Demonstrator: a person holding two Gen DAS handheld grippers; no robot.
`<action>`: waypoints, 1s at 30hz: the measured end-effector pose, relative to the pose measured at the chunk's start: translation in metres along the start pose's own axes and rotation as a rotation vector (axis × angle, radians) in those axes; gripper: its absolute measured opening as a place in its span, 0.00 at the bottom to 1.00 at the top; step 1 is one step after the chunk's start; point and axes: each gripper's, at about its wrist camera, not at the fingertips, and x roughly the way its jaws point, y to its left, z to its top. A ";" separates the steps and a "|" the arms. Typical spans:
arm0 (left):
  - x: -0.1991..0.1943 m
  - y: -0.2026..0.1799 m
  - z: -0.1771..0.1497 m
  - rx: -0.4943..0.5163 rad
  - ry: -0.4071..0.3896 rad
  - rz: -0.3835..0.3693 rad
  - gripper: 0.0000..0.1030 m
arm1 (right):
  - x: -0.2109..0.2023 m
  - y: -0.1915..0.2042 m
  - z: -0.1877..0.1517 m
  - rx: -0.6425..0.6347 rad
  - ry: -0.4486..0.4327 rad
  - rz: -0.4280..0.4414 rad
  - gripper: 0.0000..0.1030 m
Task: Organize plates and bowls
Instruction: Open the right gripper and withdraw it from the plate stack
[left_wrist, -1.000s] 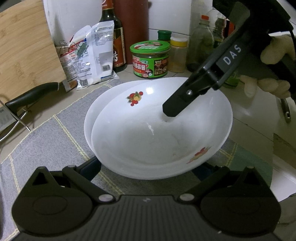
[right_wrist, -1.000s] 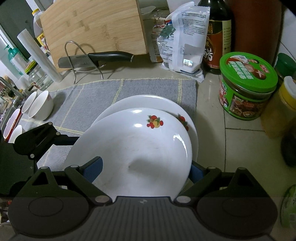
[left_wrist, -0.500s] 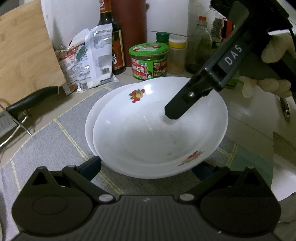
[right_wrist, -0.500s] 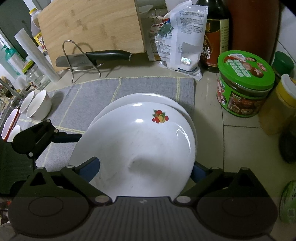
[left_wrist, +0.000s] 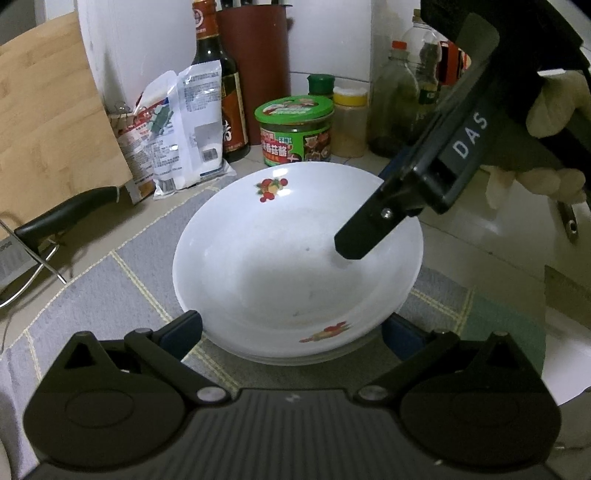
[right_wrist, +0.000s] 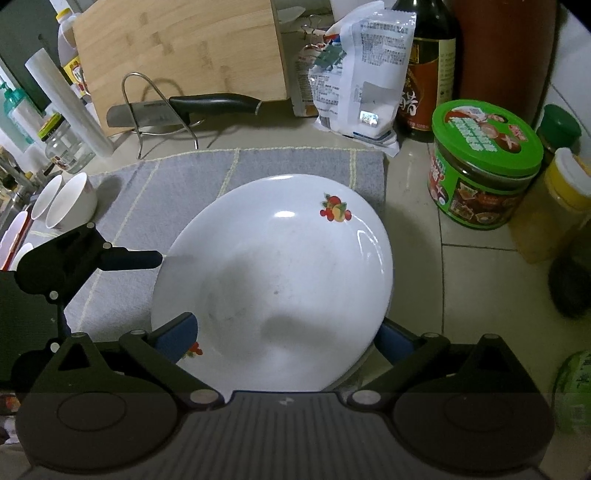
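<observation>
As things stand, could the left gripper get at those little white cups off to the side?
Probably yes: the left gripper is open and empty, and only bare grey mat lies between it and the white cups.

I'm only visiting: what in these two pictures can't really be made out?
- How many plates are stacked: in both views the top plate covers the ones beneath; only thin rims show in the left wrist view.
- Right gripper fingertips: right wrist view, the plate hides the right one.
- Small bowls: right wrist view, cut off by the left edge, so their count is unclear.
- Knife blade: partly behind its wire stand.
</observation>
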 end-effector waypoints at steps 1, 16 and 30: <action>-0.001 -0.001 -0.001 0.001 -0.001 0.006 1.00 | -0.001 0.000 -0.001 0.000 -0.001 0.000 1.00; -0.017 0.003 0.003 -0.048 -0.087 0.047 0.99 | -0.010 0.015 0.001 -0.082 -0.069 -0.065 1.00; -0.036 0.005 0.000 -0.136 -0.130 0.163 0.99 | -0.010 0.027 -0.001 -0.126 -0.152 -0.112 1.00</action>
